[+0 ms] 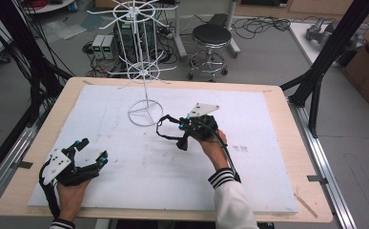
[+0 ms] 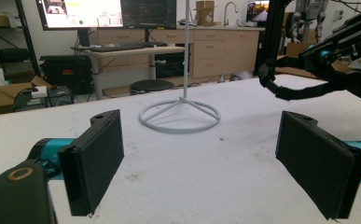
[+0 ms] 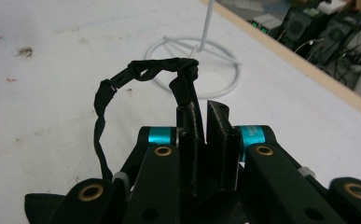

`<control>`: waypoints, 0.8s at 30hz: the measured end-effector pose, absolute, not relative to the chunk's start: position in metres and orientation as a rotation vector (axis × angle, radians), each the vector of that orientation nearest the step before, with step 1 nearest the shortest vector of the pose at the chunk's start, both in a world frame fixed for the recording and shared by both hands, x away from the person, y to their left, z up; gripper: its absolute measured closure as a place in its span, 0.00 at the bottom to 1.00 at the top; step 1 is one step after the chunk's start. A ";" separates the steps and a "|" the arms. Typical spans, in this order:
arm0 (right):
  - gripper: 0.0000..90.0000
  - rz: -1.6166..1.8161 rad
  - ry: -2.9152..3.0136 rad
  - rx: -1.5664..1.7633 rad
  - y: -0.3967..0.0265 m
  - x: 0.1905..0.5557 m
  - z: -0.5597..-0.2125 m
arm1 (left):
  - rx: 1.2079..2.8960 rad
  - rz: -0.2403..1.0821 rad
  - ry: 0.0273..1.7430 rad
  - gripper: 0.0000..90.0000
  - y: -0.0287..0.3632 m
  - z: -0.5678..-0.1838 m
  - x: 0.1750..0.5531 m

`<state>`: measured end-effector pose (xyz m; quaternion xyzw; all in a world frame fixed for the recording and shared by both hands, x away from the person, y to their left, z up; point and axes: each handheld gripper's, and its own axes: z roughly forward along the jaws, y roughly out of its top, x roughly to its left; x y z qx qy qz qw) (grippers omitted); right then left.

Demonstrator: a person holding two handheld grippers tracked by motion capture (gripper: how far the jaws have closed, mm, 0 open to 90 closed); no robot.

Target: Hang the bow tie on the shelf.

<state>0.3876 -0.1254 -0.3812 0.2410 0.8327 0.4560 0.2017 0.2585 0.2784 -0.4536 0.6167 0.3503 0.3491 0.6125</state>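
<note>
White, faintly scuffed foam sheeting (image 1: 139,171) covers a pale wooden tabletop (image 1: 41,143), with grey lab floor, a round black stool (image 1: 211,36) and cable clutter beyond. Near the middle of the sheet stands a white wire display rack (image 1: 143,62): a thin upright pole rising from a flat ring base with spokes, carrying two tiers of radiating hooks.

Just beside that base, to its right in the high view, the right gripper (image 1: 187,128) has its two black padded jaws pressed together on a black fabric strap (image 3: 136,74). The strap is thin, twisted and knotted, looping limply out from the jaws and sagging toward the sheet; in the right gripper view the pinched end runs down between the jaw pads.

Well apart, at the near left corner, the left gripper (image 1: 92,150) rests low over the sheet with its jaws spread wide, the flat rectangular foam-textured pads (image 2: 99,158) facing each other with nothing between them.
</note>
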 end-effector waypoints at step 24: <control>0.97 1.446 2.116 0.659 -0.145 0.378 -0.356 | 1.425 0.808 0.808 0.17 0.278 -0.454 0.259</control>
